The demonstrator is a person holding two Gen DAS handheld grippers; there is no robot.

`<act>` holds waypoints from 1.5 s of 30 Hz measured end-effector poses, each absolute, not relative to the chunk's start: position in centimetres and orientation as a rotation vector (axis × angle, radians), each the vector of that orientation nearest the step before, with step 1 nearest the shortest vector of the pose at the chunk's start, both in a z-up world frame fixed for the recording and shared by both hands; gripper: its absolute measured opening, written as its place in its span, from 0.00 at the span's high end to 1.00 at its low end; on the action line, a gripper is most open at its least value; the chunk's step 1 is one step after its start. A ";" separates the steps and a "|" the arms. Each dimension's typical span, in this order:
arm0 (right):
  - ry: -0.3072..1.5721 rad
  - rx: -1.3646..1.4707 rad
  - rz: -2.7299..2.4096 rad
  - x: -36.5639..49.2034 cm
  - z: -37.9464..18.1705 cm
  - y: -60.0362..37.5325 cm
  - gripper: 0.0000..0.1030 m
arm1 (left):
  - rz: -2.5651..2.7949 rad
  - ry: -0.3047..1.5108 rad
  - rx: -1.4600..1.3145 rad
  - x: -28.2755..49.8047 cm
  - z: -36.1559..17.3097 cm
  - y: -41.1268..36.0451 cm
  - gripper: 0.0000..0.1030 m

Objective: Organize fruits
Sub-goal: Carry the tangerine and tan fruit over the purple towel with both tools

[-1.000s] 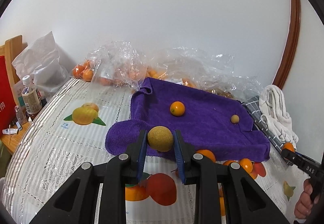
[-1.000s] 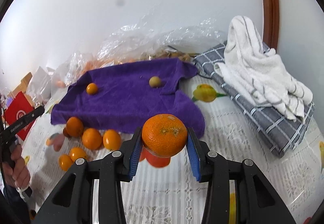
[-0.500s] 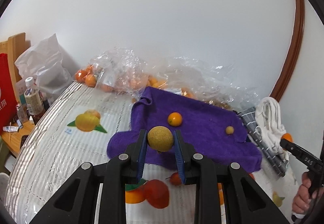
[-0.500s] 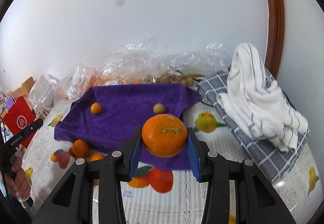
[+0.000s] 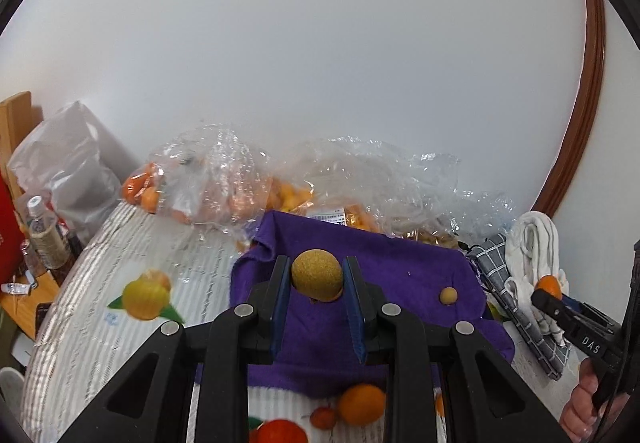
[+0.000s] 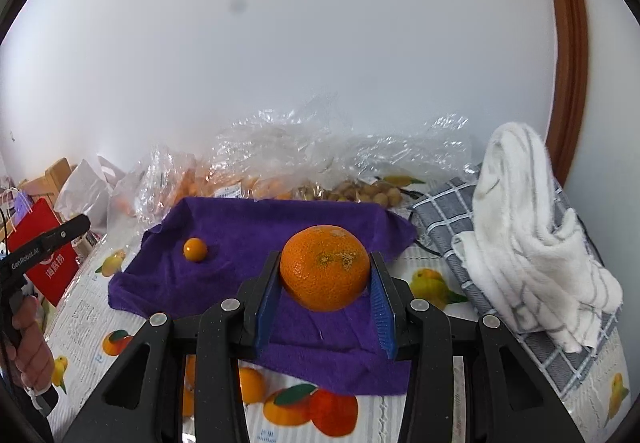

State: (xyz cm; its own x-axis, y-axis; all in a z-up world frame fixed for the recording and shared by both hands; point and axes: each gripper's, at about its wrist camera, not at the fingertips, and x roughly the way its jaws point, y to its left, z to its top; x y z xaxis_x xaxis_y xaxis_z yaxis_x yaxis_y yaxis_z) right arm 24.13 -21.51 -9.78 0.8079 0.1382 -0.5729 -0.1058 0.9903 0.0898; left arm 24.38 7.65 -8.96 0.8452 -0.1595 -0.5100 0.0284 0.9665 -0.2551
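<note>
The left gripper pinches a small round tan fruit above the purple cloth. The right gripper squeezes a big round orange over the same cloth. Clear plastic bags by the wall hold more small fruits.

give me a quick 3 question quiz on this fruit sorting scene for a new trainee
1. True or false: the left gripper is shut on a large orange.
2. Which fruit does the right gripper hold? A) the large orange B) a banana C) nothing
3. Fill in: the small orange fruit and the small tan fruit lie on the ____ towel.

Key
1. False: it is shut on a tan round fruit.
2. A
3. purple
</note>
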 end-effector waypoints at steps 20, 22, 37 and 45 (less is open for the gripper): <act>0.764 0.077 0.118 29.4 -17.6 -21.5 0.59 | -0.097 0.670 -0.216 28.7 -15.9 6.7 0.76; 0.768 0.073 0.117 29.5 -17.9 -21.4 0.59 | -0.094 0.675 -0.212 28.8 -16.0 6.7 0.76; 0.794 0.042 0.132 29.7 -18.9 -20.7 0.59 | -0.082 0.709 -0.186 29.2 -17.2 6.1 0.76; 0.818 0.005 0.137 29.9 -19.4 -20.0 0.59 | -0.081 0.725 -0.198 29.4 -17.5 6.2 0.76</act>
State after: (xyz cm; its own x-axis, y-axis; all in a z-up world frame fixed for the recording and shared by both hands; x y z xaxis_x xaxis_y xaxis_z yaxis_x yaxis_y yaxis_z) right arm 29.92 -20.04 -19.45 0.6751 0.1235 -0.7273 -0.1196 0.9912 0.0573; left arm 29.38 6.20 -17.50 0.7464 -0.1422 -0.6501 0.0053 0.9781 -0.2079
